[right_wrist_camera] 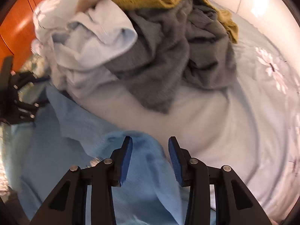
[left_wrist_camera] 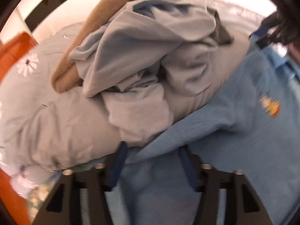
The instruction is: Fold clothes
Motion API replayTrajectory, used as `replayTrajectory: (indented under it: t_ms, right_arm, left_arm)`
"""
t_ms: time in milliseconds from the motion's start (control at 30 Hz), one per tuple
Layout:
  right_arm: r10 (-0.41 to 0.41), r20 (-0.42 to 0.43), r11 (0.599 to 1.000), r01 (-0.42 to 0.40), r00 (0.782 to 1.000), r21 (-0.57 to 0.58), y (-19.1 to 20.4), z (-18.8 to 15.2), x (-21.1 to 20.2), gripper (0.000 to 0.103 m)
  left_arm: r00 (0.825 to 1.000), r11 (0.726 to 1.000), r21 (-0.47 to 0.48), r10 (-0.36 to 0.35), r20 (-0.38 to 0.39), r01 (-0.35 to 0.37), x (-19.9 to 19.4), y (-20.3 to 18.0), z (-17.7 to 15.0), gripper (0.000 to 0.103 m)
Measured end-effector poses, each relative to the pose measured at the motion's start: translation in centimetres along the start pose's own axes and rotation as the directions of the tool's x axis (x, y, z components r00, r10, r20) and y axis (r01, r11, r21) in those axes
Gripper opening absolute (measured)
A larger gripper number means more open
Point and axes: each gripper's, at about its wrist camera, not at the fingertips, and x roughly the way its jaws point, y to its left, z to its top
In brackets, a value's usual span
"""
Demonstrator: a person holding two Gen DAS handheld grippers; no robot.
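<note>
My right gripper (right_wrist_camera: pixel 150 157) and left gripper (left_wrist_camera: pixel 151 161) both have jaws wide around the near edge of the blue shirt (left_wrist_camera: pixel 234 112), which runs left-right just short of the laundry pile (right_wrist_camera: pixel 150 46).

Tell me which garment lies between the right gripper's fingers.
The light blue shirt, spread flat under the right gripper; the grey, pale and mustard garments sit bunched in the pile beyond.

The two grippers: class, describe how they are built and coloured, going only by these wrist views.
Both the left gripper and the right gripper have matt black angular linkage arms joined by round silver pins. Their jaws carry dark blue pads, ribbed on the right one. No cables, markings or sleeves are visible.
</note>
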Motion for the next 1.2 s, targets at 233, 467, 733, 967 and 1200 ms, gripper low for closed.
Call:
replayTrajectory:
  t_ms: [233, 467, 733, 967, 1200]
  right_arm:
    - [0.147, 0.099, 0.975, -0.161, 0.984, 0.155, -3.4, 0.0, -2.0, 0.004]
    - [0.117, 0.082, 0.943, -0.136, 0.990, 0.302, -6.6, -0.2, 0.4, 0.003]
    - [0.104, 0.136, 0.930, -0.145, 0.985, 0.338, -7.7, -1.6, -2.5, 0.009]
    - [-0.132, 0.147, 0.884, 0.049, 0.980, 0.466, -10.7, -11.2, -11.8, 0.010]
    - [-0.096, -0.053, 0.756, 0.107, 0.994, 0.645, -10.2, -24.0, -12.3, 0.030]
  left_arm:
    - [0.946, 0.887, -0.332, -0.291, 0.141, 0.322, -0.8, 6.0, -0.4, 0.005]
    - [0.928, 0.700, -0.615, -0.333, 0.168, 0.363, 2.9, 11.6, -1.7, 0.006]
    - [0.950, 0.721, -0.630, -0.298, 0.094, 0.288, 1.0, 11.9, -1.6, 0.039]
    - [0.996, 0.746, -0.660, -0.061, 0.063, 0.088, -4.0, 10.8, -4.5, 0.071]
    - [0.998, 0.675, -0.735, -0.043, 0.044, 0.061, -5.9, 7.4, -7.6, 0.071]
